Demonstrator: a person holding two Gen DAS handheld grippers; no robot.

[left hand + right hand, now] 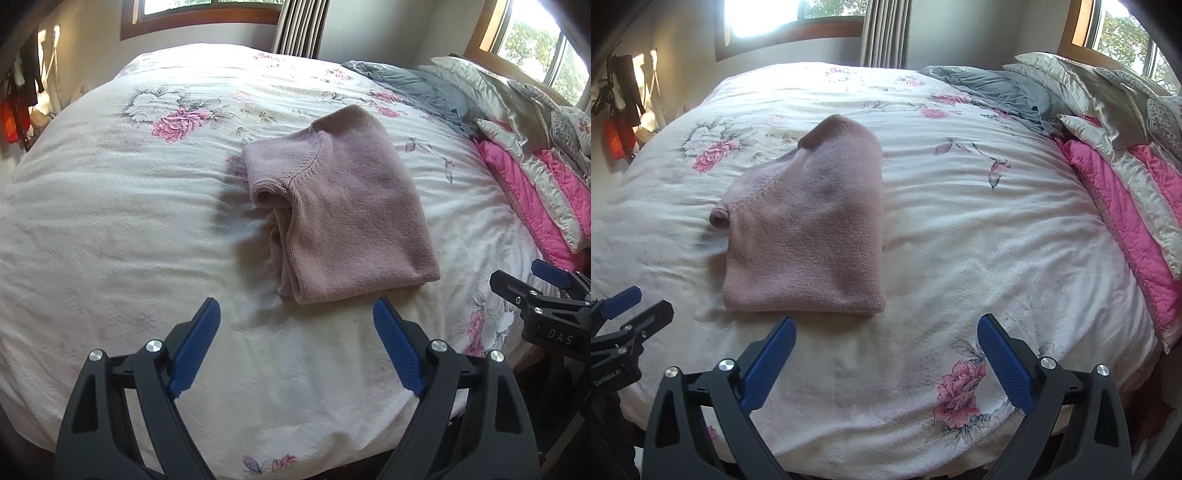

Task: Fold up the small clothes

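Fingers (201, 339) spread; pink sweater (343, 206) folded (neatly).

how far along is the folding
Looks nearly done: the pink sweater lies folded into a compact stack on the bedspread. Nothing is in hand; the left gripper and right gripper are both open, short of it. At most a tidy-up remains.

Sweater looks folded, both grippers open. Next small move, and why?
Probably tuck the sleeve cuff poking out of the pink sweater with the left gripper. The bundle is otherwise compact on the floral bedspread, and both the left and the right gripper are open and empty.
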